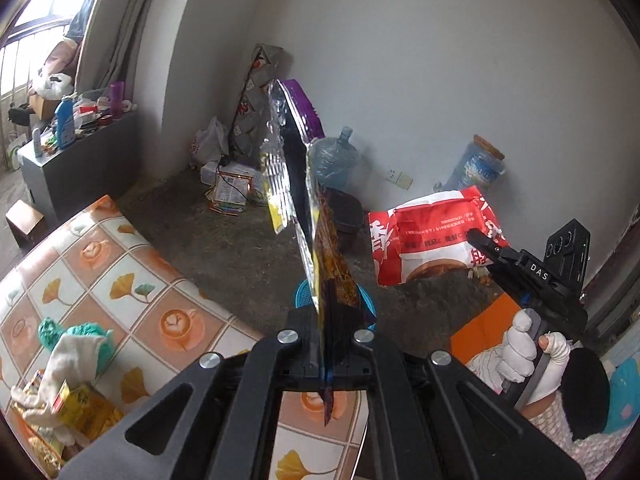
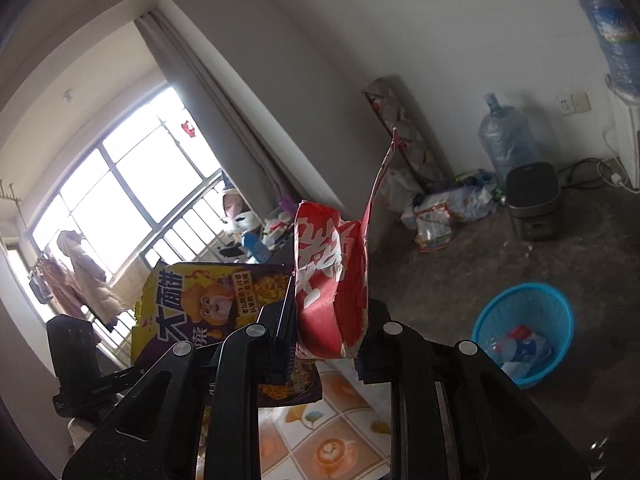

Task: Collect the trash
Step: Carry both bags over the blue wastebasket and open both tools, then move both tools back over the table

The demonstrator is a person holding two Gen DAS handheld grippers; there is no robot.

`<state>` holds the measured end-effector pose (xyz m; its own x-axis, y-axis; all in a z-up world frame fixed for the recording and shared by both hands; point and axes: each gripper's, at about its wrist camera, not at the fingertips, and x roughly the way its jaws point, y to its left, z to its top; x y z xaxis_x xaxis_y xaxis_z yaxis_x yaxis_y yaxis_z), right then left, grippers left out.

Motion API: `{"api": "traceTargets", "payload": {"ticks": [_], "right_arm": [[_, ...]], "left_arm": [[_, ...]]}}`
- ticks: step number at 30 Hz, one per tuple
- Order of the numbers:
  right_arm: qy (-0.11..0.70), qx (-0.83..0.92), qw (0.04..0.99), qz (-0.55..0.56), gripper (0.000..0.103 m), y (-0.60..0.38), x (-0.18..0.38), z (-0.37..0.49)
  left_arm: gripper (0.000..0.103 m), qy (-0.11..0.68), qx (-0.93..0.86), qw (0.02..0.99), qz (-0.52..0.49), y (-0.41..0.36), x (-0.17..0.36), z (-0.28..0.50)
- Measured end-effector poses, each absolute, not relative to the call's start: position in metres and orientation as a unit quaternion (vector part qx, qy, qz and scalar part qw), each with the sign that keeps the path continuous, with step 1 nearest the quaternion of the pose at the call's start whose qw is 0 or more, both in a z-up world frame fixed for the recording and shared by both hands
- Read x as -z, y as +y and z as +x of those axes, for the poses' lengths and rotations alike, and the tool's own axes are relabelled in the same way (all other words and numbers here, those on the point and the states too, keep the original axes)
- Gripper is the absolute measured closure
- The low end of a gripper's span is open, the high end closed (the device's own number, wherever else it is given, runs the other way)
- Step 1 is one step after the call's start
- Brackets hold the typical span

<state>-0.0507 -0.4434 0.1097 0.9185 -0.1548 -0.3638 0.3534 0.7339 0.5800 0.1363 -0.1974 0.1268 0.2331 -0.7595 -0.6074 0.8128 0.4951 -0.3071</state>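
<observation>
Jaws of each gripper clamp a wrapper: left (image 1: 326,332) purple (image 1: 298,128), right (image 2: 324,336) red (image 2: 332,280).

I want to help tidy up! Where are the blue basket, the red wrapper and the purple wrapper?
blue basket (image 2: 558,320): right wrist view, its mesh wall.
red wrapper (image 2: 324,276): right wrist view, printed front.
purple wrapper (image 2: 192,304): right wrist view, its yellow-and-purple face.

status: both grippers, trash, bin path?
Left gripper shut on noodle wrapper. Right gripper shut on red bag. Blue bin on floor, path unobstructed.
</observation>
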Motion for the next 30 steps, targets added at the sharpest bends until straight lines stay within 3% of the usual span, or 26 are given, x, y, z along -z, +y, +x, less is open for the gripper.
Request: {"api": "traceTargets", "payload": {"ticks": [6,16,21,22,25,28,30], "right_arm": [[0.194,0.254,0.890,0.326,0.082,-0.491,-0.057,-0.037],[0.316,0.358,0.836,0.270,0.080,-0.574,0.054,-0.001],[0.353,0.369,0.825,0.243,0.073,-0.600,0.090,0.024],[0.360,0.369,0.824,0.236,0.071,-0.602,0.099,0.028],[0.408,0.361,0.810,0.219,0.050,-0.610,0.142,0.047],[0.442,0.326,0.796,0.256,0.048,-0.611,0.172,0.046],[0.422,0.325,0.793,0.298,0.044,-0.616,0.173,0.033]], "left_arm": [[0.103,0.414,0.514,0.743,0.111,-0.309,-0.077,0.152],[0.102,0.493,0.508,0.668,0.228,-0.482,0.054,0.161],[0.102,0.521,0.491,0.648,0.260,-0.539,0.124,0.166],[0.099,0.522,0.493,0.647,0.255,-0.547,0.139,0.168],[0.069,0.541,0.480,0.638,0.263,-0.565,0.182,0.173],[0.064,0.570,0.473,0.621,0.256,-0.573,0.205,0.176],[0.056,0.575,0.484,0.617,0.234,-0.569,0.204,0.180]]}}
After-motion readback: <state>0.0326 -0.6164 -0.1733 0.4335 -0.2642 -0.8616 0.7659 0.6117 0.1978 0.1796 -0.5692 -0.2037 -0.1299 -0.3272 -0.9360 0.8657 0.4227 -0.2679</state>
